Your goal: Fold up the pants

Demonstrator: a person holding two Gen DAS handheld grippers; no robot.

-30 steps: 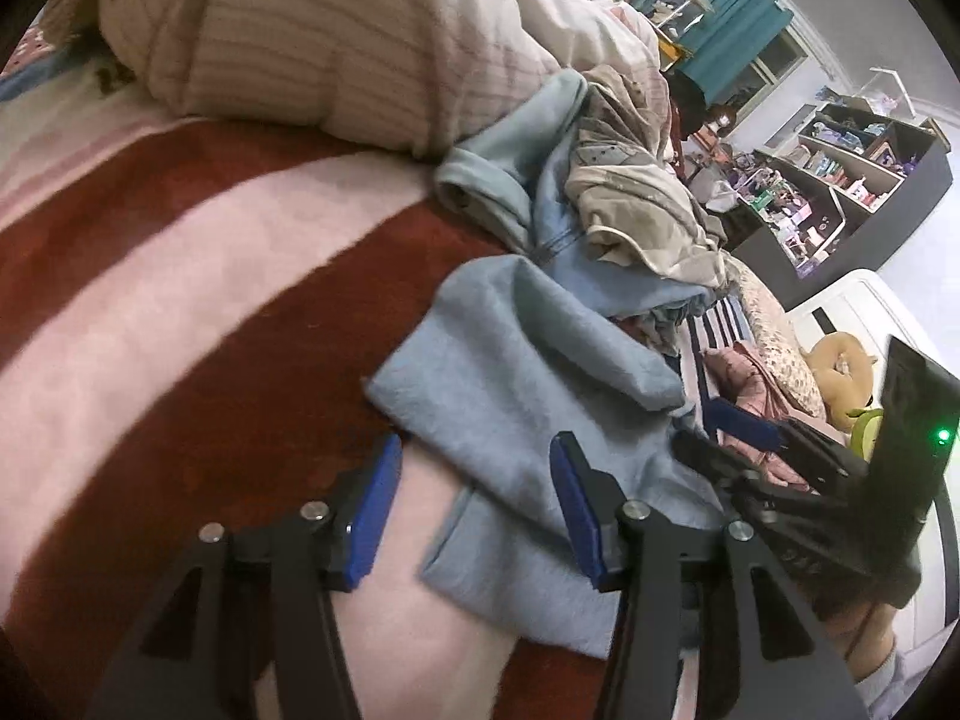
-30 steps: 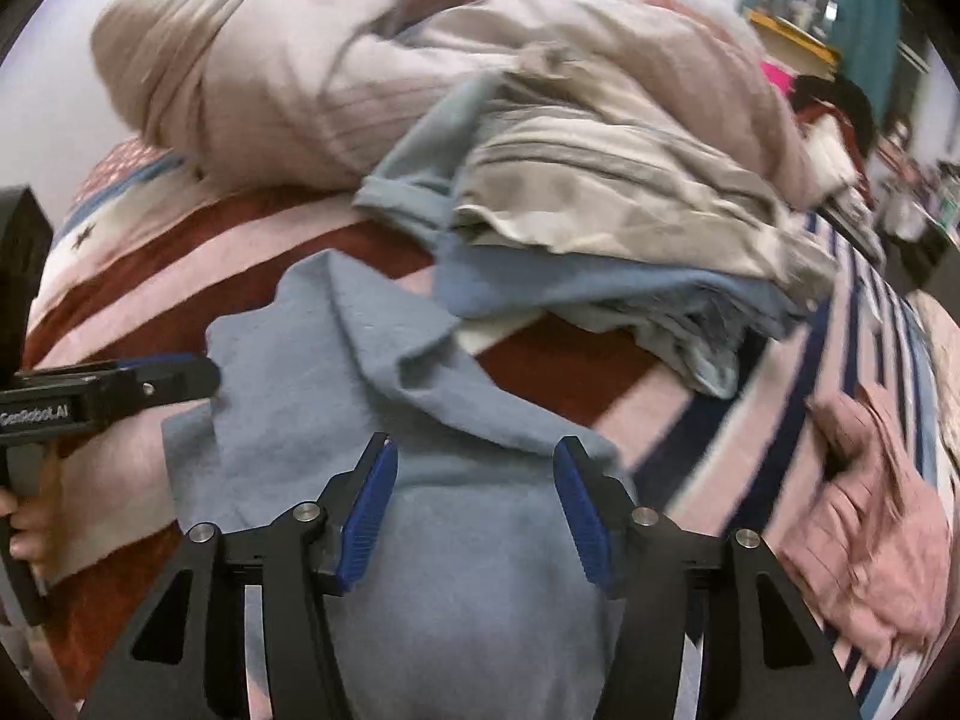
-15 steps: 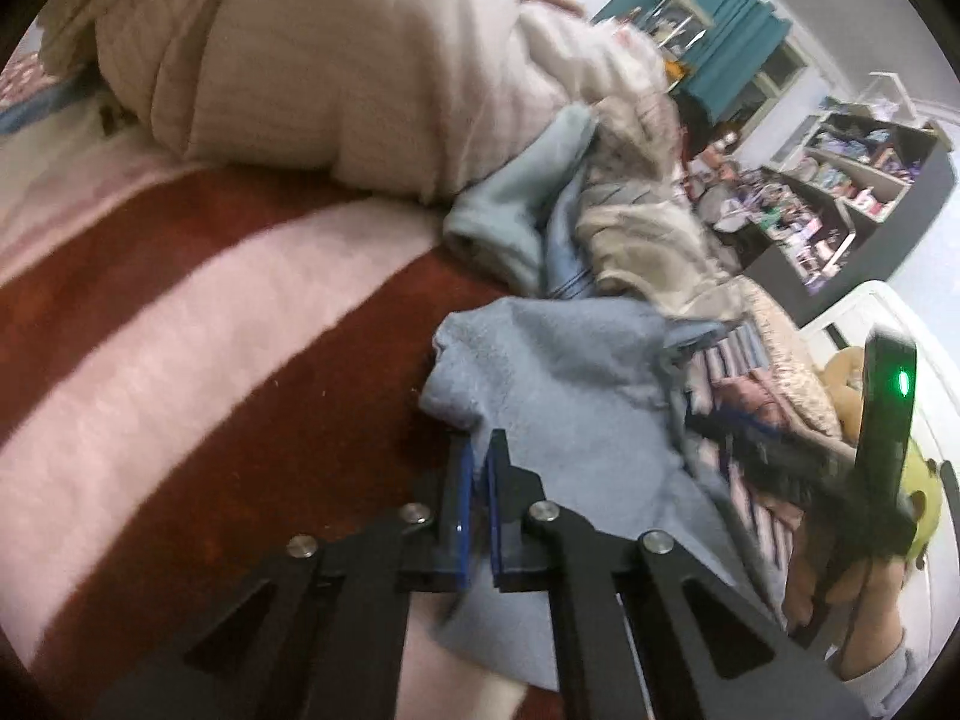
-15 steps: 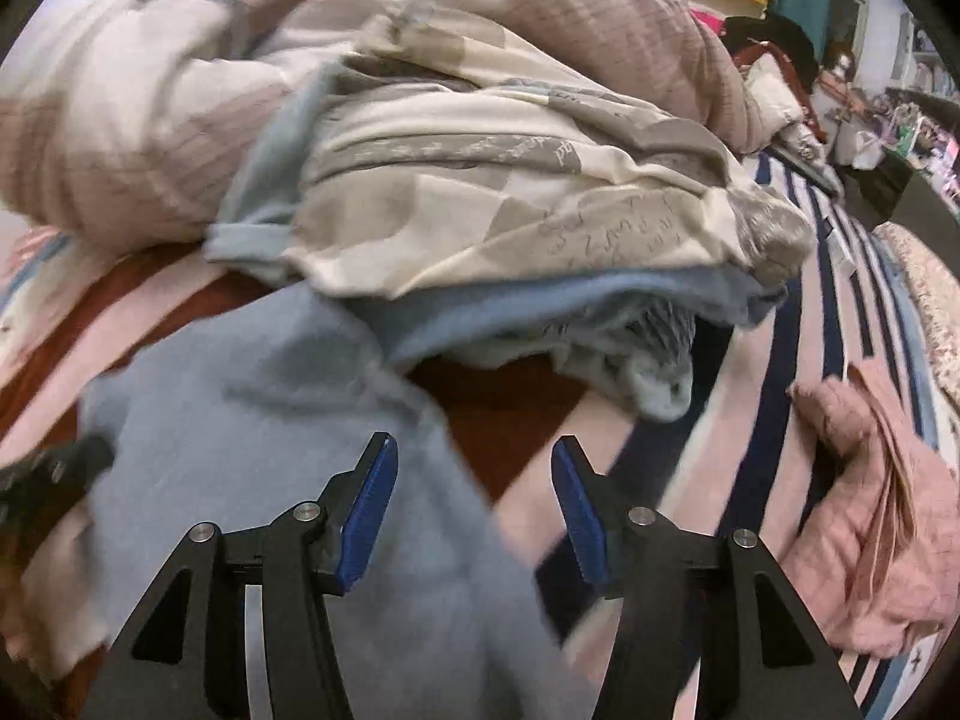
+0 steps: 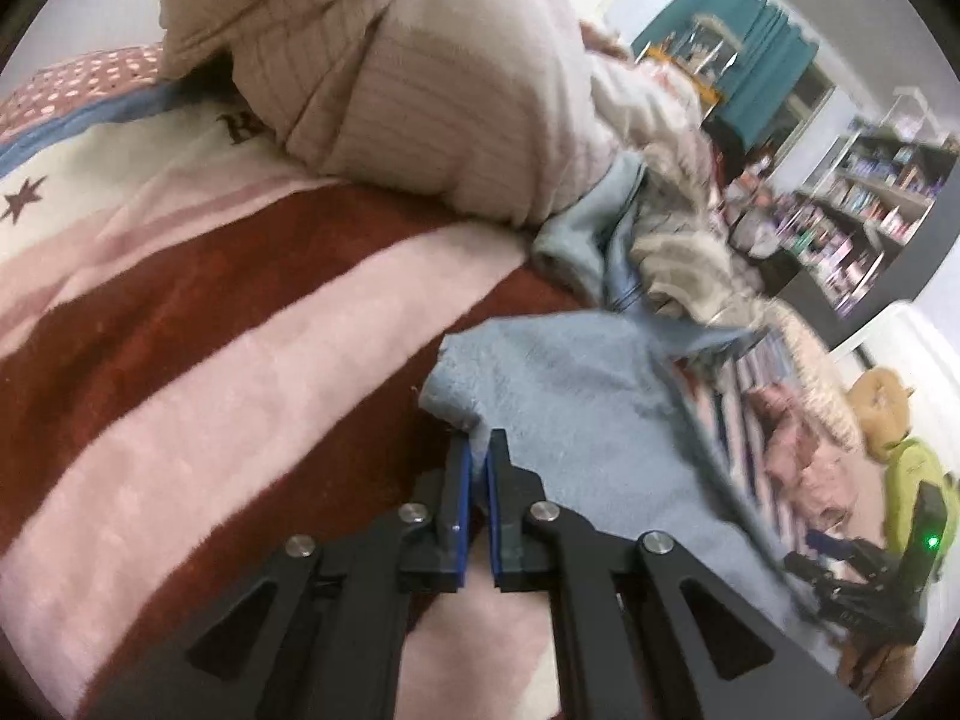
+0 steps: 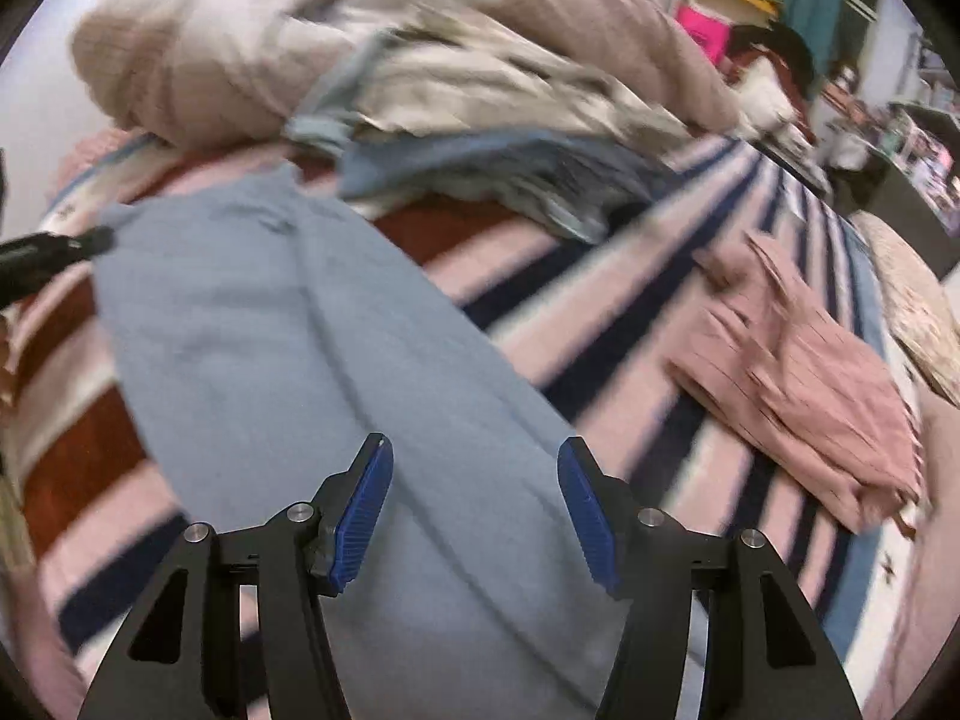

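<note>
Jaws of the left gripper [image 5: 475, 456] are pinched together on a corner of the pale blue pants [image 6: 312, 360]. The right gripper [image 6: 474, 480] is seen above the pants with jaws apart and opening, nothing pressed between the pads. One pair of pants is laid on the striped blanket [image 5: 210, 372], its long axis running from the right gripper away toward the clothes pile [image 6: 480, 120]. One pink garment [image 6: 798, 384] is noted to its right.
</note>
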